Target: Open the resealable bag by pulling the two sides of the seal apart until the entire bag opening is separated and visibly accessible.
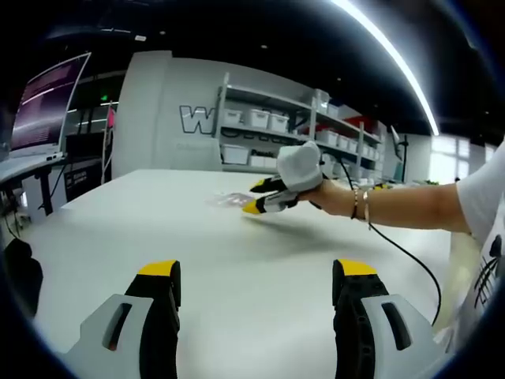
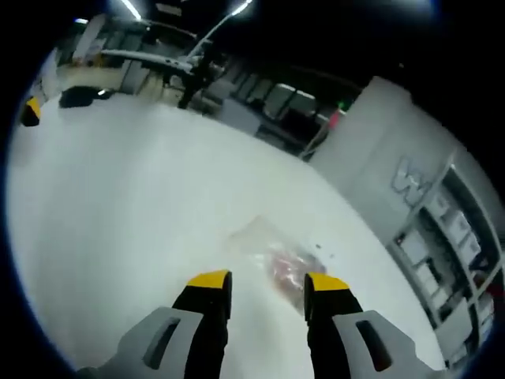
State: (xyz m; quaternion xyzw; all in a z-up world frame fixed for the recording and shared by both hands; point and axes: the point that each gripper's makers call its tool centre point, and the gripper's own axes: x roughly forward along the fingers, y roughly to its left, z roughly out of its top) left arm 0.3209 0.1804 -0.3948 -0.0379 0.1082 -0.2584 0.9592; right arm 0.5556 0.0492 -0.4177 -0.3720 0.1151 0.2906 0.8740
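Observation:
A clear resealable bag [image 2: 280, 264] with reddish contents lies flat on the white table [image 2: 118, 205]. My right gripper [image 2: 268, 283] hovers just short of it, open, the bag showing in the gap between its yellow fingertips [image 2: 209, 279]. In the left gripper view the bag [image 1: 227, 200] is far ahead, and a hand holds the right gripper [image 1: 256, 197] at the bag's right edge. Nearer on the table, well back from the bag, my left gripper [image 1: 258, 272] stands wide open with nothing in it.
A black cable [image 1: 410, 257] runs from the right gripper across the table to the right. Shelves with white bins [image 1: 260, 118] stand behind the table, a monitor [image 1: 51, 103] at the far left. A dark object [image 1: 20, 272] sits at the table's left edge.

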